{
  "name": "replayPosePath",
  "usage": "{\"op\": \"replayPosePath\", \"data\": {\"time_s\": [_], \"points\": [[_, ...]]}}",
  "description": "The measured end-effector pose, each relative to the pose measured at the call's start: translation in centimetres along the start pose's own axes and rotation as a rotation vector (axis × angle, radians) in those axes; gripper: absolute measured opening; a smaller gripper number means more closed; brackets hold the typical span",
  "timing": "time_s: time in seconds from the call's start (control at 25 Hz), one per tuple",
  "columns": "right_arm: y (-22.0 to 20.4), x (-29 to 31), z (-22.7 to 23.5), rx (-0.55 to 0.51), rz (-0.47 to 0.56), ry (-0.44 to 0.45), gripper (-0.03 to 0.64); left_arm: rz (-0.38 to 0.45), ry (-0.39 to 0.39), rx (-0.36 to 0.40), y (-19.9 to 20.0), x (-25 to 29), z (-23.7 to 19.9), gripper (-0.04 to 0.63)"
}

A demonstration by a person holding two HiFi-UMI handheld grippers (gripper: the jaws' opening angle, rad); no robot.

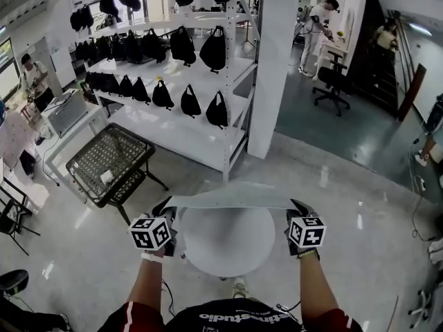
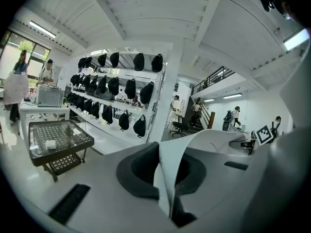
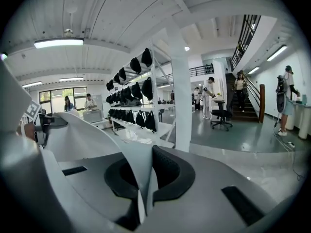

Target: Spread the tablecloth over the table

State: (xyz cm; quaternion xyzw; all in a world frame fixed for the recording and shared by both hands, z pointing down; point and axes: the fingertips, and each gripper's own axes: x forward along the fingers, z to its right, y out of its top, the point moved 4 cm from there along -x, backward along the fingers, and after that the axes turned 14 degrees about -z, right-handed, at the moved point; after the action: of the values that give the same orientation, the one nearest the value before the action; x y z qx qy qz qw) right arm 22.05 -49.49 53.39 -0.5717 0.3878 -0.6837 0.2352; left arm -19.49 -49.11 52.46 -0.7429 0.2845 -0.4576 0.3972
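Shows a thin pale grey fabric tablecloth [image 1: 232, 198] stretched into a flat band between the grey hand-held left gripper [image 1: 166, 207] and the grey hand-held right gripper [image 1: 297, 208], one end at each. Spans the far rim of a round white table [image 1: 228, 247], lying between the two grippers and leaving most of the bare top uncovered. Contact between cloth and rim not determinable from the head view. Carries no legible print on the cloth itself. Bears black-and-white square markers on the left cube [image 1: 150, 232] and the right cube [image 1: 306, 232], and white lettering on the person's dark shirt [image 1: 239, 317], upside down and too cropped to read in full. Presents, in the left gripper view, both jaws closed to a narrow slit on a fold of the cloth, rising from the dark pads [image 2: 138, 171] and curving away right toward the other gripper. Presents the same in the right gripper view: jaws pinched together on a cloth edge sweeping off to the left. Includes behind the table a white shelf rack [image 1: 173, 123] hung with black bags [image 1: 190, 102], a black wire-mesh cart [image 1: 111, 161] and a white square pillar [image 1: 273, 68].
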Motion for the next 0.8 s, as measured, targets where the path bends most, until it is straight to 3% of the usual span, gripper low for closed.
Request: {"op": "replayPosePath", "data": {"time_s": [0.4, 0.8], "points": [[-7.4, -3.4, -3.0, -0.005, -0.123, -0.064, 0.043, -0.062, -0.035, -0.08, -4.3, -1.9, 0.6, 0.018], [-11.3, -6.0, -6.2, -0.047, -0.21, -0.071, 0.074, -0.094, -0.028, -0.106, -7.2, -3.6, 0.5, 0.019]]}}
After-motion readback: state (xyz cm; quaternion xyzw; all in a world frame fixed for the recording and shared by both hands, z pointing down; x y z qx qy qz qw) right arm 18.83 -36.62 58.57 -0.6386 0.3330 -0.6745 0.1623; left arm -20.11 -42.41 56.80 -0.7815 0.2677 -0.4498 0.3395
